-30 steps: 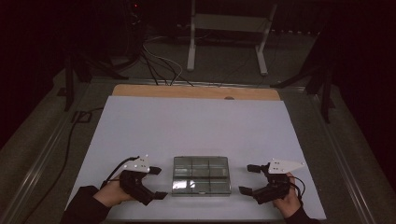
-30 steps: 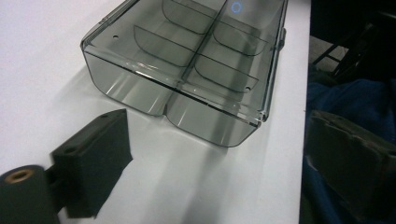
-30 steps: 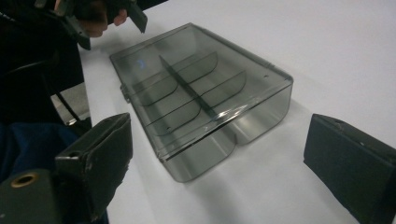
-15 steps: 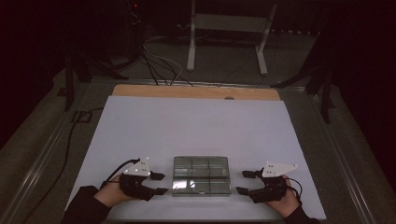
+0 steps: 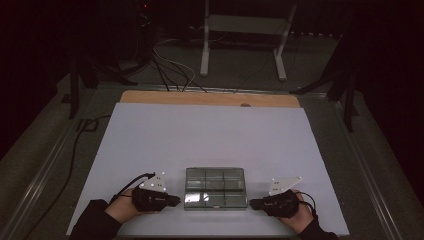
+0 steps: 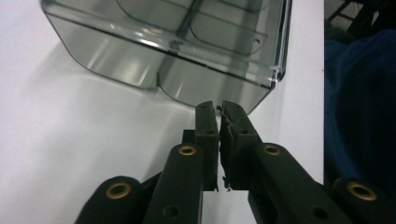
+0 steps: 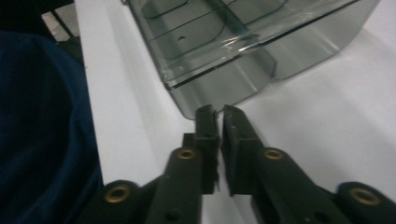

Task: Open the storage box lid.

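A clear compartment tray sits on the white counter. Left tool and right tool, having just closed, flank it clenched and empty. The tray's contents seem indiscernible; dark stands behind.

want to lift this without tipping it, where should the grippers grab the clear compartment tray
Grip the clear compartment tray by its thin raised rim at both short ends, one gripper from each side. The walls are smooth and rounded and it sits flat on the table, so fingers should straddle the rim.
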`<action>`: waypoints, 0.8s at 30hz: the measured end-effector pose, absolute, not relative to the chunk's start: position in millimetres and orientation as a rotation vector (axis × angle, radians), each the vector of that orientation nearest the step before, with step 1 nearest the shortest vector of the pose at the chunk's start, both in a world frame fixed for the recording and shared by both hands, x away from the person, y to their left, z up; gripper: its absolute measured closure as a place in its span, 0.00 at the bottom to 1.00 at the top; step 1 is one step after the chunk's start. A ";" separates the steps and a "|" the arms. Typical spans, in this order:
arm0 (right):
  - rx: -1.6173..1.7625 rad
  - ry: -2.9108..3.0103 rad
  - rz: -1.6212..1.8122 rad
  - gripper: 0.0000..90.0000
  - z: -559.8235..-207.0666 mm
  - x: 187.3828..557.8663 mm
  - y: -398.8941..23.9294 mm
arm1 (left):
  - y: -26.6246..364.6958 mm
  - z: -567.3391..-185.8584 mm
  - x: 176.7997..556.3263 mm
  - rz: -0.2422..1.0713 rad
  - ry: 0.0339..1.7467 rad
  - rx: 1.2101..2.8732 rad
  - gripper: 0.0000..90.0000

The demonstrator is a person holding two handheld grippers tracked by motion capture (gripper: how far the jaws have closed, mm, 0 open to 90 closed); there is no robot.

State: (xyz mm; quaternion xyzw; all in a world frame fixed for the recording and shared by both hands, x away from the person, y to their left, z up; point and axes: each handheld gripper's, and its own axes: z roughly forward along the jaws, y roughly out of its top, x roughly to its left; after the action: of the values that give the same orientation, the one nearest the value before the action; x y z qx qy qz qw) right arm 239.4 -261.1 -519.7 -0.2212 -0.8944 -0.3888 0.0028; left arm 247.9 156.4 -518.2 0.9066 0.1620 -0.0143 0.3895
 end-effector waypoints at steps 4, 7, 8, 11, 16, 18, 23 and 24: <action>-0.671 -2.811 -1.224 1.00 -518.8 238.9 -259.3 | 153.3 -521.4 246.7 -0.035 0.386 2.317 1.00; -0.658 -2.802 -1.237 1.00 -517.2 238.2 -258.3 | 150.2 -522.0 245.7 -0.040 0.359 2.320 1.00; -0.657 -2.795 -1.240 1.00 -516.7 238.0 -258.0 | 149.3 -522.0 245.7 -0.048 0.356 2.322 1.00; -0.652 -2.786 -1.247 1.00 -515.9 237.5 -257.0 | 147.7 -522.1 244.5 -0.052 0.338 2.319 1.00; -0.648 -2.774 -1.257 1.00 -514.7 237.0 -256.1 | 146.7 -521.4 243.5 -0.042 0.332 2.315 1.00; -0.650 -2.764 -1.266 1.00 -514.2 237.0 -256.8 | 147.2 -520.4 243.7 -0.042 0.336 2.309 1.00; -0.654 -2.759 -1.281 1.00 -512.4 236.5 -257.3 | 148.4 -517.1 242.7 -0.044 0.330 2.297 1.00; -0.655 -2.757 -1.281 1.00 -512.4 236.5 -257.3 | 149.0 -515.6 242.8 -0.042 0.335 2.288 1.00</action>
State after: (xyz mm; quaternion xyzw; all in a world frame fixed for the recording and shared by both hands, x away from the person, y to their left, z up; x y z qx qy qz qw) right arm 236.5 -257.3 -512.4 -0.2107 -0.8864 -0.4119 0.0159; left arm 242.8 149.0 -515.6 0.9055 0.1326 -0.0166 0.4028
